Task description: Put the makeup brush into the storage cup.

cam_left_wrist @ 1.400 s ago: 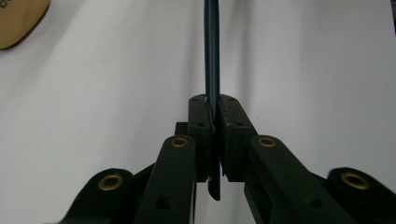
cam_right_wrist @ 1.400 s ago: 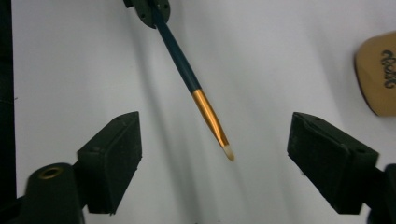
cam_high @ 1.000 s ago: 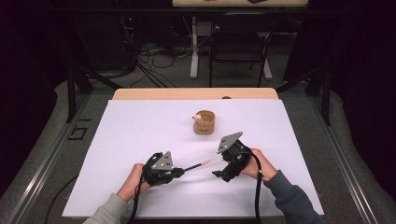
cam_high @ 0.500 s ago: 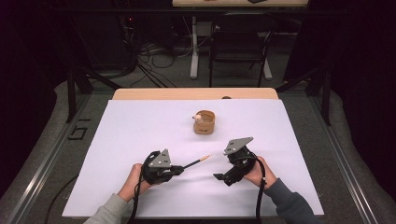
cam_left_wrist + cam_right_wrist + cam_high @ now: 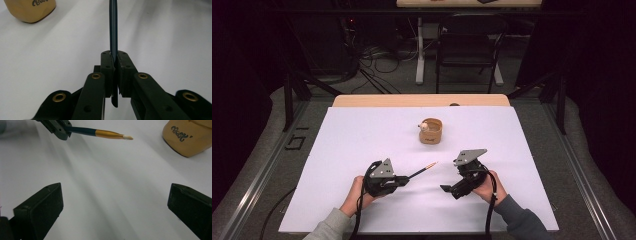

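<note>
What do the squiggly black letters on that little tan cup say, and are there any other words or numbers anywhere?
Black curly lettering on the side of the small tan round cup: cut off and seen at an odd angle in both gripper views, too unclear to read.
The same lettering on the cup in the high view: too small to read.
Dark blue brush with a gold ferrule: no writing to be seen.
White table cover: no writing.
</note>
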